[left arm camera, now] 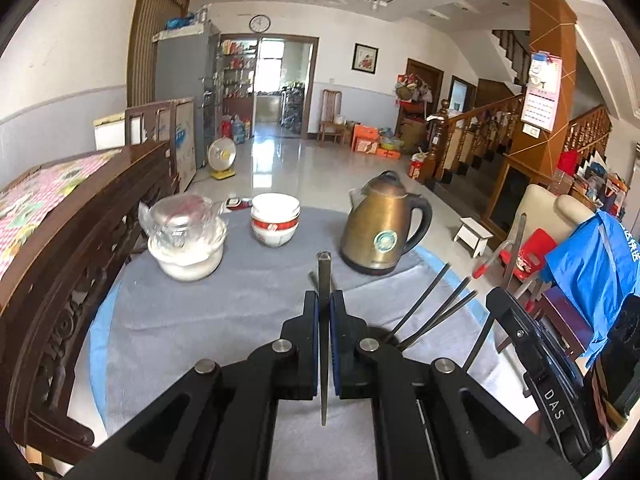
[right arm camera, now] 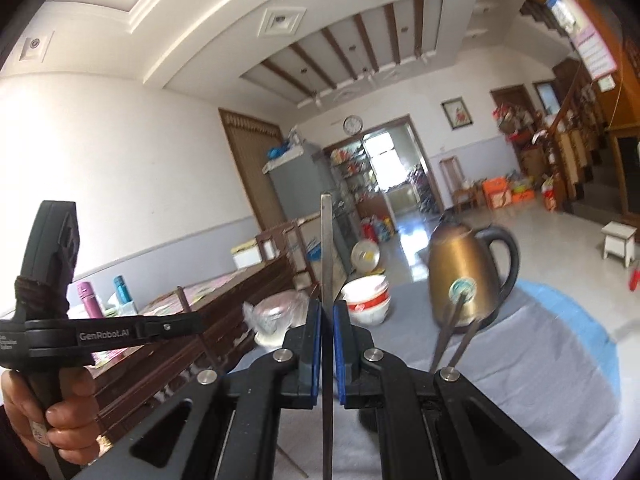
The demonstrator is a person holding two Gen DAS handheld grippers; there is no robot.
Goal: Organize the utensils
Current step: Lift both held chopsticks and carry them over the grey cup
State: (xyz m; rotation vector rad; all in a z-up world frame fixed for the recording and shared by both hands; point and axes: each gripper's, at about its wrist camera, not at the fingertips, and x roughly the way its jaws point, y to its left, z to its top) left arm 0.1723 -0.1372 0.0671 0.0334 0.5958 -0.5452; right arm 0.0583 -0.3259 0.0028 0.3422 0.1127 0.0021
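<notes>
In the left wrist view my left gripper (left arm camera: 324, 296) is shut on a grey metal chopstick (left arm camera: 324, 276) that stands up between the blue pads. A second thin dark tip (left arm camera: 313, 278) shows just left of it. Several dark chopsticks (left arm camera: 436, 304) lean out of a black holder (left arm camera: 374, 332) to the right. My right gripper (left arm camera: 500, 300) is at the right edge with a chopstick (left arm camera: 516, 248) rising from it. In the right wrist view my right gripper (right arm camera: 327, 306) is shut on a metal chopstick (right arm camera: 327, 248). A hand (right arm camera: 60, 420) holds the left gripper's handle.
A grey cloth (left arm camera: 192, 320) covers the round table. On it stand a brass-coloured kettle (left arm camera: 380, 228), stacked white bowls (left arm camera: 275, 220) and a bowl under plastic wrap (left arm camera: 184, 236). A dark wooden bench (left arm camera: 80, 240) borders the table's left side. A small white stool (left arm camera: 474, 234) stands on the floor.
</notes>
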